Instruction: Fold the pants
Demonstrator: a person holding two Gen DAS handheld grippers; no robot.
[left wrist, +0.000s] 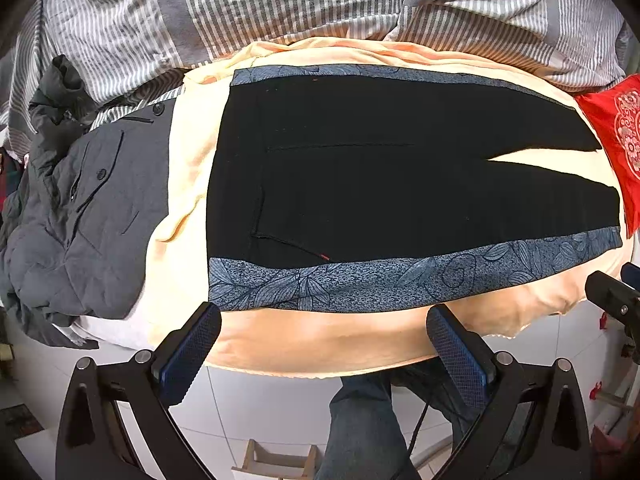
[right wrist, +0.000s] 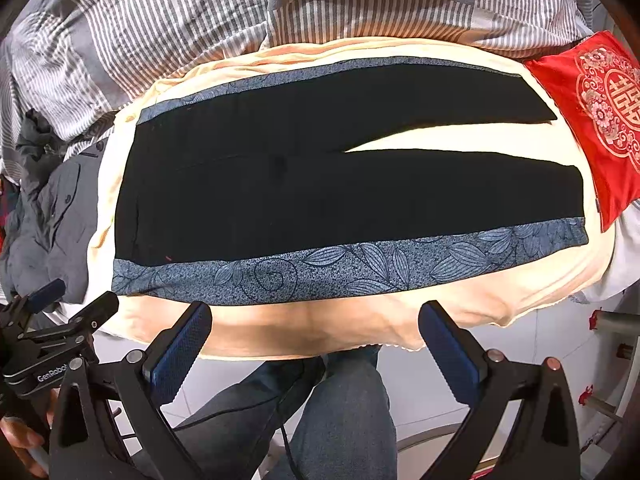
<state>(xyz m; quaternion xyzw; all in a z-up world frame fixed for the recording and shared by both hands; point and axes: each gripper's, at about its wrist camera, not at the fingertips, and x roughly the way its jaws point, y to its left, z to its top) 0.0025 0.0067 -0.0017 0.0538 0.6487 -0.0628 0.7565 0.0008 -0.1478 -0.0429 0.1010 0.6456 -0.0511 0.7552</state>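
The black pants (left wrist: 380,168) lay flat on the peach sheet (left wrist: 320,340), legs toward the red cushion (left wrist: 616,132). Nearer than the pants, the left gripper (left wrist: 324,344) and right gripper (right wrist: 316,340) hung spread, empty.

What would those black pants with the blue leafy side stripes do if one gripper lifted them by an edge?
Probably flop: the black pants lie thin and flat on the peach blanket, so the unlifted part would likely drape and drag. They look light. With both legs spread apart, one leg could trail behind.
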